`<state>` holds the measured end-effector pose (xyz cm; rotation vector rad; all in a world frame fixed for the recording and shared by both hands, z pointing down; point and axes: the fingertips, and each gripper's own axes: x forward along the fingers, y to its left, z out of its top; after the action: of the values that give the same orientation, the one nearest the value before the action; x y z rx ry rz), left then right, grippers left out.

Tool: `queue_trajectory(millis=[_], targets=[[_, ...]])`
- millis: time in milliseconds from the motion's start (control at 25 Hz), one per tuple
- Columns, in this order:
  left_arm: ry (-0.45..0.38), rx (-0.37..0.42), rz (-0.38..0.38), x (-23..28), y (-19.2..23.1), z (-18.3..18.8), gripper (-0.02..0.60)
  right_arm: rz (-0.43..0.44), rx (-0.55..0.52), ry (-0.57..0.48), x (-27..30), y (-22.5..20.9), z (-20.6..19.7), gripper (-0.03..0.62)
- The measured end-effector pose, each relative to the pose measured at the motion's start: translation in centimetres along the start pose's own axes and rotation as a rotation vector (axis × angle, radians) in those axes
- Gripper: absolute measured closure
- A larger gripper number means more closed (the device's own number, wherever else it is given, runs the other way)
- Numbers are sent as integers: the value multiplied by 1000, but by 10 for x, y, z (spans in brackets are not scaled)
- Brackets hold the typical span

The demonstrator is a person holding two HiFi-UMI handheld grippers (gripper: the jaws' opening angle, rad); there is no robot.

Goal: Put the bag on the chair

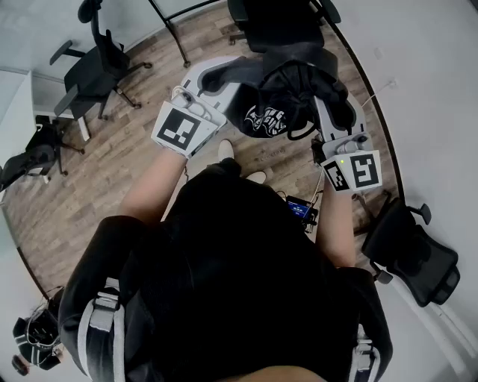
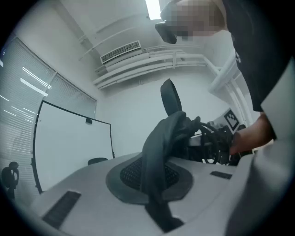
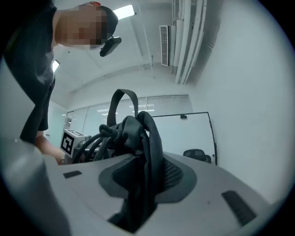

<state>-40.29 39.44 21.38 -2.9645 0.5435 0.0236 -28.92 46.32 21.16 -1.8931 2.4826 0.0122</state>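
Head view puts the black bag up in the air between the two grippers, out in front of the person and above the wooden floor. The black chair stands just beyond it on the far side, and the bag is not yet on the seat.

The left gripper is nearly closed, pinching a thin fold of the bag's cloth. In the left gripper view that fold runs straight down between the jaws of the left gripper.

The right gripper is closed less far, around a thicker bunch of the same cloth. The right gripper view shows that bunch gathered between the jaws of the right gripper, with looped cords beside it.

The bag looks soft and limp, probably light, and it sags between the two holds. It will likely slump once set down rather than stand. The gathered top, where both grippers already grip, seems the safest hold, since loose panels could slide through the pads.
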Motion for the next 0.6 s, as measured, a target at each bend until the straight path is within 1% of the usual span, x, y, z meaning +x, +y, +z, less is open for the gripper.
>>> queue_trajectory(millis=[240,440,600], targets=[[-7,-25,5,-4,0,1,557,7,4,9,1,4,2,490],[-11,-38,14,-2,-9,5,557,19,31,-7,-7,0,3,485],[0,-49,26,-4,-1,6,557,33,42,3,1,1,6,484]])
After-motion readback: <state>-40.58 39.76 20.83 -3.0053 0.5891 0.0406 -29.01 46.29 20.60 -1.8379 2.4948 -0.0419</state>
